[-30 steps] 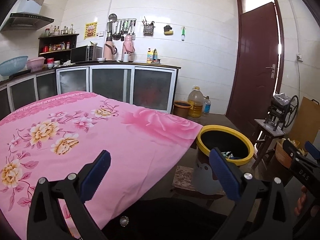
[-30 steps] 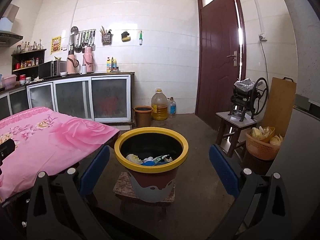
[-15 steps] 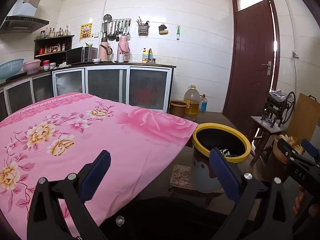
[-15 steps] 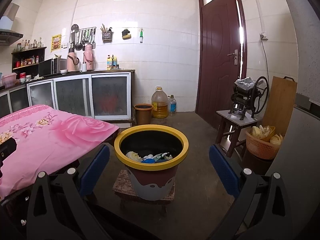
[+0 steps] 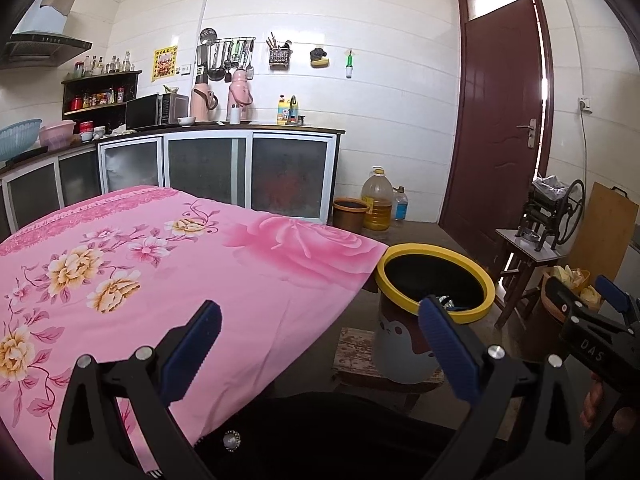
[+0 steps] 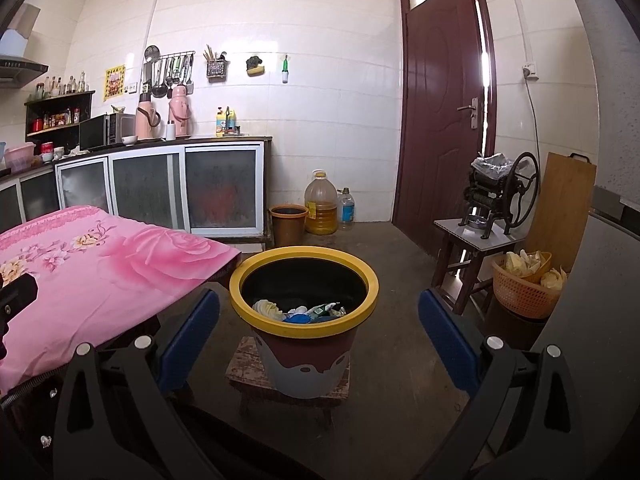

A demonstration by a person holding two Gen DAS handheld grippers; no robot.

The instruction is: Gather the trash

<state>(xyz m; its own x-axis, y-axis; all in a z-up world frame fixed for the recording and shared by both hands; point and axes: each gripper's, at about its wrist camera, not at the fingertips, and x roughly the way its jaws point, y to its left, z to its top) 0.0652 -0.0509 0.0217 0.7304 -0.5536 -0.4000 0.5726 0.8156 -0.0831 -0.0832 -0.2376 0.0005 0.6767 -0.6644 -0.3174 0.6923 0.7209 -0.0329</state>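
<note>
Yellow-rimmed bin (image 6: 304, 322): it stands on a low wooden stool (image 6: 248, 364) on the floor, just off the near right corner of the pink cloth; we see it dead ahead in the right wrist view.
Trash (image 6: 304, 312): wrappers, a pale crumpled piece and something blue lie at the bottom of the bin, well below the rim; this is the only trash we can find.
Counter (image 5: 160, 280): under its pink floral cloth it shows no loose item in either view; its near left part is cut off, so we cannot vouch for that corner.
Left claw (image 5: 320, 352): spread wide and carrying nothing; it hovers over the near edge of the counter, with the bin beyond its right finger.
Right claw (image 6: 320, 344): spread wide too, nothing between the blue pads; it is aimed at the bin from above and in front, apart from the rim.
Step in hand: we judge the collecting close to finished, with a check for leftovers as what remains.
How to do it well: we would sweep the view slowly along the counter edges and the floor around the stool; keep both claws spread until a piece is centred between the pads; stay clear of the rim, since a bin perched on a small stool could tip if nudged; release any find low inside the opening, not from height.
</note>
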